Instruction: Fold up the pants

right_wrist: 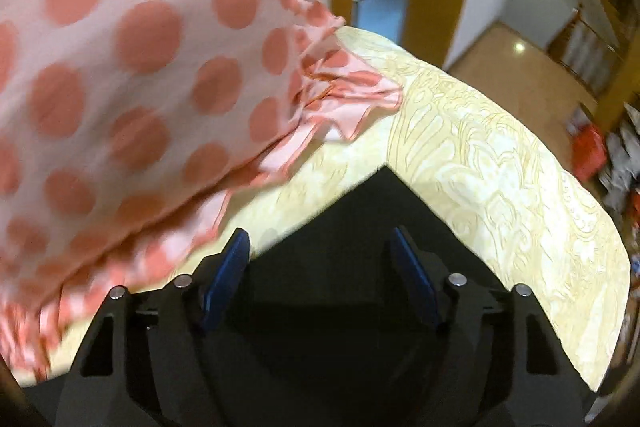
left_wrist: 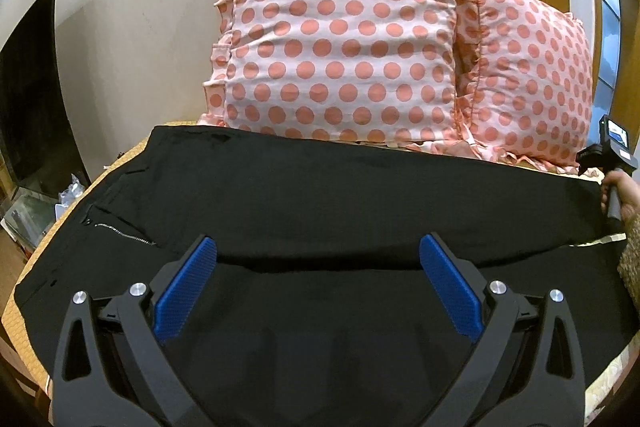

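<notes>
Black fabric pants [left_wrist: 320,195] lie spread flat across the pale yellow patterned bedcover [right_wrist: 500,163], waistband with its zip fly [left_wrist: 120,233] toward 9 o'clock in the left wrist view, leg ends running off toward 3 o'clock. A long crease crosses the cloth just past the left fingertips, so the garment looks already laid one leg over the other lengthwise; this is a judgement, as the layers are too dark to separate. Two pink pillows with coral polka dots and frilled edges [left_wrist: 344,39] stand at 12 o'clock, just behind the far edge of the pants. Left gripper [left_wrist: 318,259]: blue pads wide apart, nothing between them, hovering over the middle of the cloth. Right gripper [right_wrist: 320,255]: jaws apart, somewhat narrower than the left pair, poised over the pointed black hem corner [right_wrist: 384,175] at the leg end; no cloth visibly pinched. The view is motion-blurred. A hand [left_wrist: 618,193] on that tool's handle shows at 3 o'clock in the left view. Status: lengthwise fold probably done; crosswise fold, hem toward waistband, not yet started. Remaining: grip hem, carry over, flatten.
</notes>
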### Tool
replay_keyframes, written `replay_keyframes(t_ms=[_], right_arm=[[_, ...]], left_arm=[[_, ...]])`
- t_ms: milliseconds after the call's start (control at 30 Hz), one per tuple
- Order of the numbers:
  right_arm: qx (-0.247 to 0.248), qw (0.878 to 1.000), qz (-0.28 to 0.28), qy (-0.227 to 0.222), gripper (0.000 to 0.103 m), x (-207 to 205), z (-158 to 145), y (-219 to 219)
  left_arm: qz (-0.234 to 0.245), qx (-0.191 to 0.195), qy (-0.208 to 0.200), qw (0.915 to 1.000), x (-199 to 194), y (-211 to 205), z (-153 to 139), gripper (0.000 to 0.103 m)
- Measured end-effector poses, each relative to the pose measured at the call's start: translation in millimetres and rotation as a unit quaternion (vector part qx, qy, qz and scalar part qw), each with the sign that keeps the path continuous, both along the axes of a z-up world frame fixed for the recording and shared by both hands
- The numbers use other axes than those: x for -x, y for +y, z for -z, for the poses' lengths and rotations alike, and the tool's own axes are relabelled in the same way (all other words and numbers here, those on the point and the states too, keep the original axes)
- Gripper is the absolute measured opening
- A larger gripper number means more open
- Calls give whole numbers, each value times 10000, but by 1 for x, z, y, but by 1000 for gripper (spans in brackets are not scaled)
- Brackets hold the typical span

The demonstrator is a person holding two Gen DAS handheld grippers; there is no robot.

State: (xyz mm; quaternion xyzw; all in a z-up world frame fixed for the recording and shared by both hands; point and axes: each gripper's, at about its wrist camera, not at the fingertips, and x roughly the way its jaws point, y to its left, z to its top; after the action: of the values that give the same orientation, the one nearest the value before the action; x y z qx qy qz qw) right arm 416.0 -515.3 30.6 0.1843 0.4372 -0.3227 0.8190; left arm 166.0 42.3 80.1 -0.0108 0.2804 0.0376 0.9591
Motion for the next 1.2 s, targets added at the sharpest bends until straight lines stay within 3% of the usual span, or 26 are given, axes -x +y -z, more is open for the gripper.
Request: replay_keyframes(t_ms=[200,300,367,433,467,533,633,800,1000,1100,1200], right_arm=[[38,9988,226,428,73,-25,16,-7],[165,9988,228,394,68,-23,20,-14],[57,9995,206,250,57,-10,20,-16],[-155,9997,197,61,36,4,19,-18],[-212,9996,144,-76,33,12,20,-21],[-419,9985,30,-341,17,23,20,-26],[-1005,9905,-30,-936,4,46,20,-36],[-1153,9758,-287,-1837,3,90,-1,-34],[-1187,9506,-760,-2767,3,188,-30,-8],[-1058,9440,-926,-2984,3,243,-33,13],[-1124,9413,-876,-3060,3,289,-18,23]], left_arm=[[-47,10,142,9999,-6,7,11,101],[-36,31,163,9999,-6,9,13,101],[-17,37,138,9999,-3,10,12,101],[4,51,121,9999,-1,10,12,101],[26,70,115,9999,0,10,11,101],[65,97,107,9999,4,11,11,101],[82,97,90,9999,9,11,10,101],[19,99,-70,9999,24,18,2,101],[9,179,-181,9997,37,24,-1,101],[41,197,-213,9996,43,24,-1,101],[65,261,-219,9994,46,25,0,101]])
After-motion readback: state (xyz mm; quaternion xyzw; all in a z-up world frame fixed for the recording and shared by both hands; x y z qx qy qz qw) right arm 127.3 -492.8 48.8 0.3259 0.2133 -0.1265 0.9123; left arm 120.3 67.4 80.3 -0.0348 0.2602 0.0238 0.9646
